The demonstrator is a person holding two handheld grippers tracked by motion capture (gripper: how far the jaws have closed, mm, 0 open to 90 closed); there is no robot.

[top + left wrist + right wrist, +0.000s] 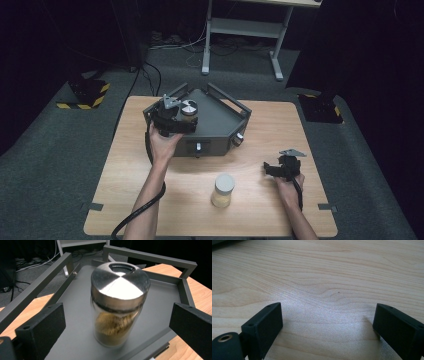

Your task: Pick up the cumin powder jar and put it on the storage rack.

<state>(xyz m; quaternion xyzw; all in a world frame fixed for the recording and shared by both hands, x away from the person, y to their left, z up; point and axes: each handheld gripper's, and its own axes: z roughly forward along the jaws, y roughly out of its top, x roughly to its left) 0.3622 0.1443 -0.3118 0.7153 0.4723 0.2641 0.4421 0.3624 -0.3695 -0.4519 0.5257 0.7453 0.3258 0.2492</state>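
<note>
A glass jar (188,108) with a shiny metal lid and brown powder inside stands on the dark grey tray (220,120) at the back of the wooden table. My left gripper (181,121) is at this jar from the near side. In the left gripper view the jar (117,302) sits between the wide-apart jaws of the left gripper (117,322), and neither pad touches it. The tray floor (162,302) lies around the jar. A second jar (223,190) with a pale lid stands on the table in front. My right gripper (270,168) rests open and low over bare wood (327,320).
The tray has raised rails (150,257) along its back sides and two knobs (198,146) on its front face. Behind the table stands a white desk frame (240,30). Yellow-black striped blocks (87,95) sit on the carpet at both far corners.
</note>
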